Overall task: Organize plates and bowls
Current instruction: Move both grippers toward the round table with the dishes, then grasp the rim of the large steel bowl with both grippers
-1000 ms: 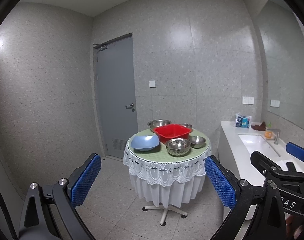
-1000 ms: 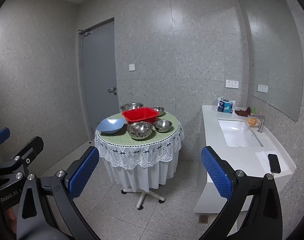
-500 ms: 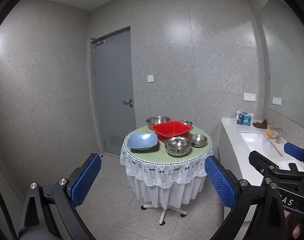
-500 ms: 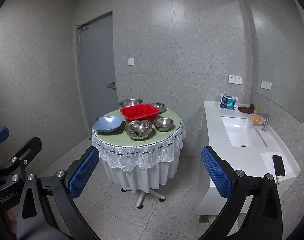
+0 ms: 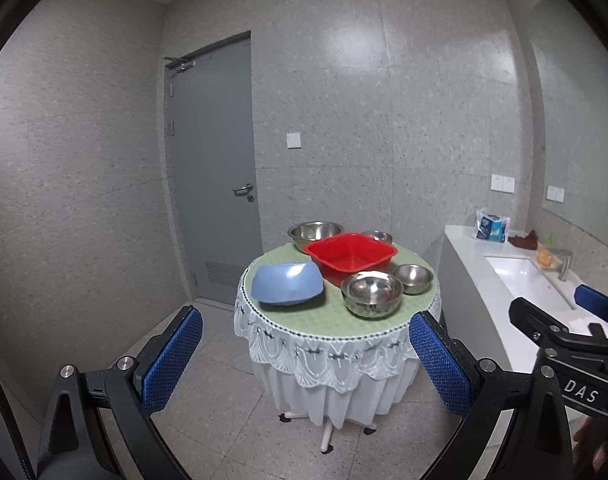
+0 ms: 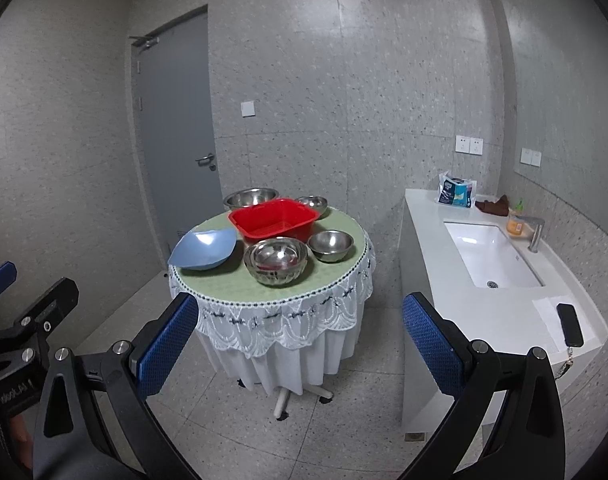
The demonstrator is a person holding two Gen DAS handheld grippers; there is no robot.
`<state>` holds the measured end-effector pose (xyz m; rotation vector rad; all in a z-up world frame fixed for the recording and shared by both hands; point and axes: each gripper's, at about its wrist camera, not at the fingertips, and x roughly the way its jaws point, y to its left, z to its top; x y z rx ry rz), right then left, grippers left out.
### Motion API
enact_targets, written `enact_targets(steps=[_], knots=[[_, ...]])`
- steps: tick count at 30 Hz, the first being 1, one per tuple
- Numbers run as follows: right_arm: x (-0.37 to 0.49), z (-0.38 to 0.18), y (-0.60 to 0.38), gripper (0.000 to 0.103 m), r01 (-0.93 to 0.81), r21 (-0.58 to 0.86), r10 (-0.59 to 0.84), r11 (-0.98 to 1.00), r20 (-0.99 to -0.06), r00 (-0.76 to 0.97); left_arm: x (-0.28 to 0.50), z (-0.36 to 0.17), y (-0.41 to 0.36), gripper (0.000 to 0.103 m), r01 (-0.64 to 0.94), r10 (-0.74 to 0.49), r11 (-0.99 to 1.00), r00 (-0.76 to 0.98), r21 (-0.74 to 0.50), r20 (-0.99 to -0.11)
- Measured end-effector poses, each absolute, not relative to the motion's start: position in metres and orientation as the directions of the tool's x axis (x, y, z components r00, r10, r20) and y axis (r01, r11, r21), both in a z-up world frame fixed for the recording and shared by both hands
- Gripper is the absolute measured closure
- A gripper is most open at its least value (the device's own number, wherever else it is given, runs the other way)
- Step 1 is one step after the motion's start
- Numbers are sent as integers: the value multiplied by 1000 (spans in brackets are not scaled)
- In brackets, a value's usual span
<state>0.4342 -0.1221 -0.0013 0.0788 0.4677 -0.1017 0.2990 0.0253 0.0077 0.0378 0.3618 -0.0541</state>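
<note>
Black phone (image 6: 570,324) only in right view; left claw (image 5: 304,364), right claw (image 6: 300,342) both apart, empty.

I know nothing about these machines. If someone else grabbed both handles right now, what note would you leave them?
Left gripper: open, empty, held short of the round table.
Right gripper: open, empty, also short of the table.
On the table: blue bowl front left, red basin in the middle, a stack of steel bowls in front, a small steel bowl to its right, a large steel bowl and another small bowl at the back.
Done: apart from that stack, nothing looks sorted.
Left: probably move in and nest the loose bowls.
</note>
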Motion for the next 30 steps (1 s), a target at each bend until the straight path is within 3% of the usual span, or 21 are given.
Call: enact_targets(steps=[14,30], knots=[[530,-12,-94,0,190,73,-129,979,-496,858,453,6,97,1,115,-98,993,897,15,-432],[756,-58,-116,0,-17,96,70,995,-577,814,686,-2,71,1,-34,20,999,840,-17,-541]])
